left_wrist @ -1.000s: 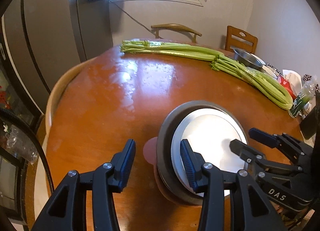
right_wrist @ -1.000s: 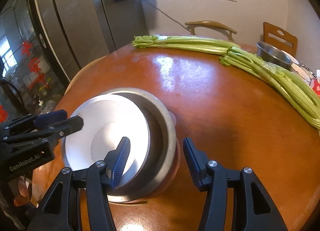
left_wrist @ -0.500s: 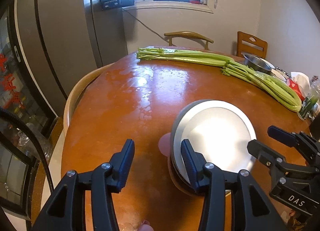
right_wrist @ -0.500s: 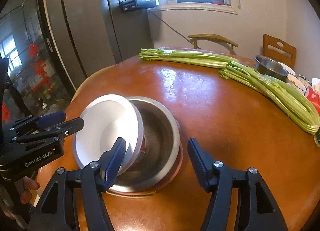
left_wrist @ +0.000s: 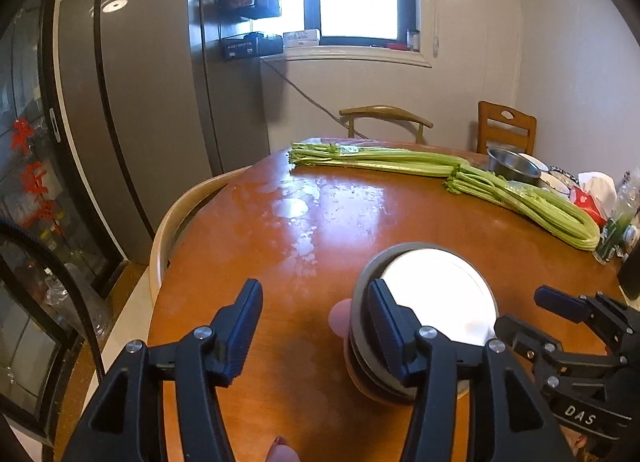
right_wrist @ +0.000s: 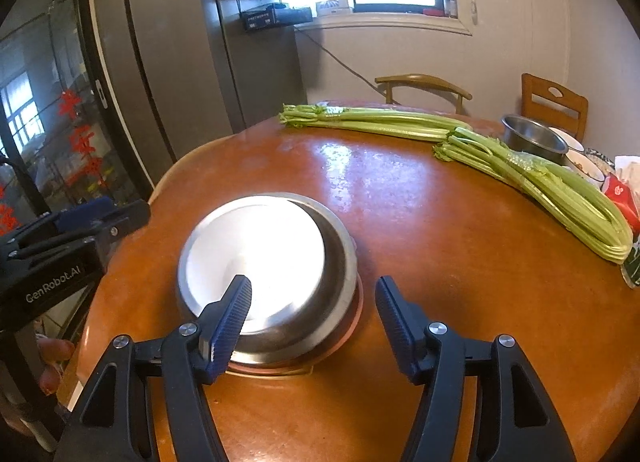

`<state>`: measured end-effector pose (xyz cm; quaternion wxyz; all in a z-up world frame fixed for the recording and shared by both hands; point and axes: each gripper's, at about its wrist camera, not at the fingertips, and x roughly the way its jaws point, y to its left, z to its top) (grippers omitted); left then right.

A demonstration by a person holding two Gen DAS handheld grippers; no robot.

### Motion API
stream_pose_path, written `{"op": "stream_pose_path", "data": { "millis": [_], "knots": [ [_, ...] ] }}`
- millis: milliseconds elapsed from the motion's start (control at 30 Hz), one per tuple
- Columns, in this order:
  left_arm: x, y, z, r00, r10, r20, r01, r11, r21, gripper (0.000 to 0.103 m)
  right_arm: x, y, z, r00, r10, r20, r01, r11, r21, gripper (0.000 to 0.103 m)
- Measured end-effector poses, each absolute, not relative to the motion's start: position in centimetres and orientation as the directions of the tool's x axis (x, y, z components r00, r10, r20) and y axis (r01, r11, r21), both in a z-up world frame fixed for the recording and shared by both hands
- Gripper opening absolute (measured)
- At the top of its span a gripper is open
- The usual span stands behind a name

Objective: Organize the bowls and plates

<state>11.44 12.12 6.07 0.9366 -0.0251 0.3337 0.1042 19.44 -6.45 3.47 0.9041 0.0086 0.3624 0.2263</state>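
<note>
Right wrist view, white bowl nested in steel bowl, apparently free, right tongs open above.

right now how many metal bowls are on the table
2. One steel bowl sits near the front of the table, holding a white bowl; another stands at the far right behind the celery. More may be hidden.
</note>
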Motion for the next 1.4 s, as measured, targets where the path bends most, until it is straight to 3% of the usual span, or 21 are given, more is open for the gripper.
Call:
{"op": "stream_pose_path", "data": {
  "millis": [633, 1400],
  "knots": [
    [4.4, 7.2, 1.2, 0.718, 0.16, -0.677, -0.207, 0.978, 0.011, 0.056, 11.6, -9.0, -0.1, 0.677, 0.381, -0.629, -0.386, 0.912, 0.138, 0.072],
    [1.3, 6.0, -0.2, 0.718, 0.155, -0.679, -0.202, 0.979, 0.01, 0.056, 7.0, -9.5, -1.3, 0.681, 0.385, -0.623, -0.402, 0.908, 0.121, 0.074]
  ]
}}
